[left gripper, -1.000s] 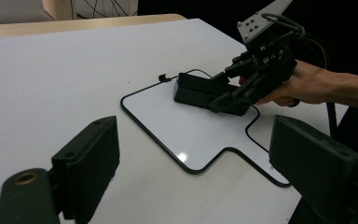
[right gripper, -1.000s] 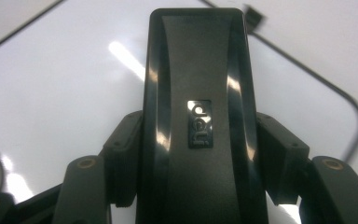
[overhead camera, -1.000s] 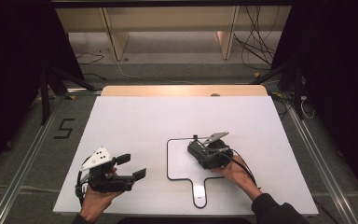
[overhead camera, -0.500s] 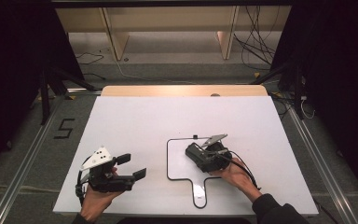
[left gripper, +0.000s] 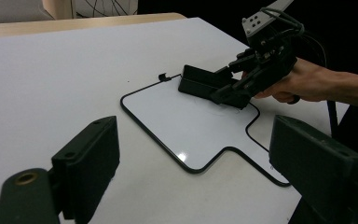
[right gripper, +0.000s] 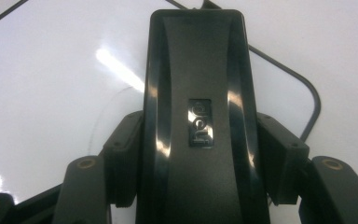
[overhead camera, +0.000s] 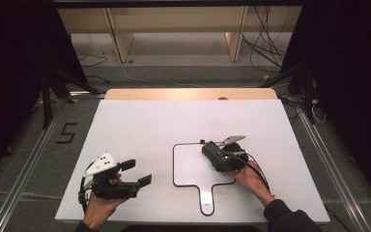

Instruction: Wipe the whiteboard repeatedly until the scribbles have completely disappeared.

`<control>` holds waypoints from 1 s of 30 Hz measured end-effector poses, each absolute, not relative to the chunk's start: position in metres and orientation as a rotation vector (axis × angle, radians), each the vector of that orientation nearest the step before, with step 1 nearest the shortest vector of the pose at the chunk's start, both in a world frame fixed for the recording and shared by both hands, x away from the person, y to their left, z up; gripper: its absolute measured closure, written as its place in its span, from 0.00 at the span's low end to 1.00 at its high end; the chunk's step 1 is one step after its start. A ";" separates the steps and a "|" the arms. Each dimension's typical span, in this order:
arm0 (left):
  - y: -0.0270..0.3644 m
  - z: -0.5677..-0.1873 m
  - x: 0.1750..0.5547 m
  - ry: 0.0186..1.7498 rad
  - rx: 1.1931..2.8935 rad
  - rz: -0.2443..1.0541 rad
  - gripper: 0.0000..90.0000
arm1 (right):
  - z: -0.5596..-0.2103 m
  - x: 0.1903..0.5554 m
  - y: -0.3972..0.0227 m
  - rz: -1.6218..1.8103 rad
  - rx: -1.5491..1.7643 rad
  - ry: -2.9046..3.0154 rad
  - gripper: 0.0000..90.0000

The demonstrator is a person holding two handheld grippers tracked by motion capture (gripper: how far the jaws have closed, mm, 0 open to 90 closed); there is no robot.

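My right gripper (overhead camera: 211, 153) is clamped on a black block-shaped object (right gripper: 198, 116), jaws pressing both its long sides; it carries a small silver logo plate, looks like an eraser or an adapter, can't tell which. In the high view it sits right of centre, over the upper right part of the small whiteboard (overhead camera: 188, 169). In the left gripper view the block (left gripper: 200, 83) tilts down toward the board's white face (left gripper: 186, 121), front edge at or just above it; contact not clear. Faint marks on the board near the block.

My guess at the step: wiping the board. To do it well I'd hold the block flat to the board, press lightly, and stay inside the black rim so the board doesn't slide on the white surface (overhead camera: 140, 125).

Left gripper (overhead camera: 137, 173), lower left of the high view, jaws apart, holding nothing, well apart from the board. It could pin the board's handle tab (overhead camera: 206, 198) if it shifts.
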State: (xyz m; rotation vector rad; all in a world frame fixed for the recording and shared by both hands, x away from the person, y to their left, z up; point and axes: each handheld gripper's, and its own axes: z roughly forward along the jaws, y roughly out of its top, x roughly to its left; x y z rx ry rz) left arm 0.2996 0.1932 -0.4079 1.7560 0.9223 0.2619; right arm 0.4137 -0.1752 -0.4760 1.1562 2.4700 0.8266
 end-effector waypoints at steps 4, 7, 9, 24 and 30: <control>0.193 -0.408 0.300 0.921 1.759 0.263 0.17 | -0.477 0.404 -0.160 0.848 1.081 2.518 0.45; 0.193 -0.408 0.300 0.921 1.758 0.262 0.17 | -0.477 0.399 -0.154 0.860 1.062 2.541 0.45; 0.194 -0.408 0.300 0.923 1.755 0.259 0.17 | -0.477 0.396 -0.152 0.855 1.031 2.545 0.45; 0.193 -0.408 0.300 0.922 1.760 0.258 0.17 | -0.476 0.395 -0.178 0.831 1.094 2.521 0.45; 0.193 -0.408 0.300 0.920 1.759 0.258 0.17 | -0.474 0.390 -0.176 0.818 1.068 2.556 0.45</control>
